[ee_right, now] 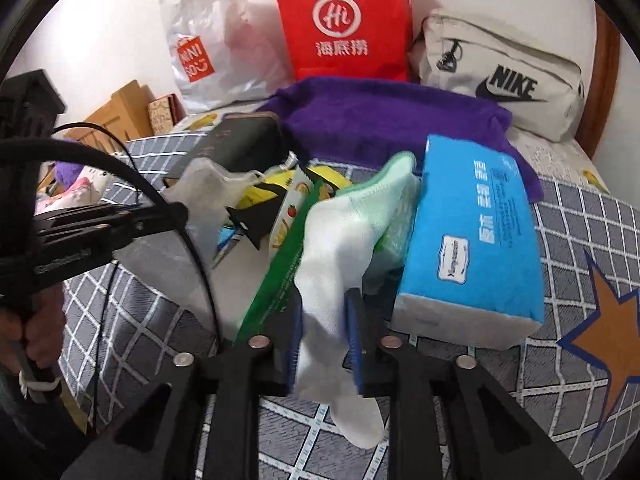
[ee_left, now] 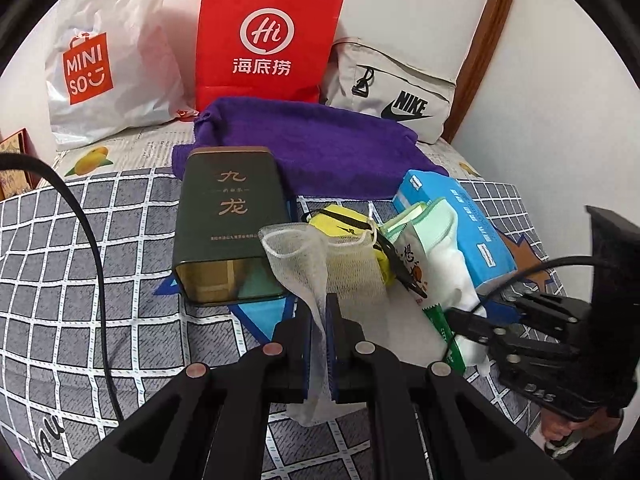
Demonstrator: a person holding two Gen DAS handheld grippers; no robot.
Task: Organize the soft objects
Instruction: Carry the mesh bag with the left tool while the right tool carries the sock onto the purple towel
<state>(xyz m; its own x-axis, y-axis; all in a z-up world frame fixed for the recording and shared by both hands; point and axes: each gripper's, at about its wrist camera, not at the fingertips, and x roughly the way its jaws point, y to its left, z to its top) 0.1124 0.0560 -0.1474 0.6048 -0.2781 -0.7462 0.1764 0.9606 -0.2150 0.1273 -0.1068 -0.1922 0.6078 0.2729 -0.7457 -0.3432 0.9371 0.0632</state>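
Left tongs (ee_left: 320, 344): low over the bed, clamped on a white mesh pouch (ee_left: 304, 264) draping between the pads.
Right tongs (ee_right: 324, 344): alongside, clamped on a white sock (ee_right: 340, 248) with a green cuff.
Pile: sock against a blue tissue pack (ee_right: 472, 236); dark tin (ee_left: 228, 224) just left of the pouch.
Bed (ee_left: 80, 240): grey checked cover.
Behind: purple towel (ee_left: 312, 140), red bag (ee_left: 268, 36), wall.

A purple towel (ee_left: 316, 140) is seen far back, a red bag (ee_left: 268, 36) behind it. A blue tissue pack (ee_right: 472, 236), white sock (ee_right: 336, 248) and grey checked bedsheet (ee_left: 80, 240) are shown.
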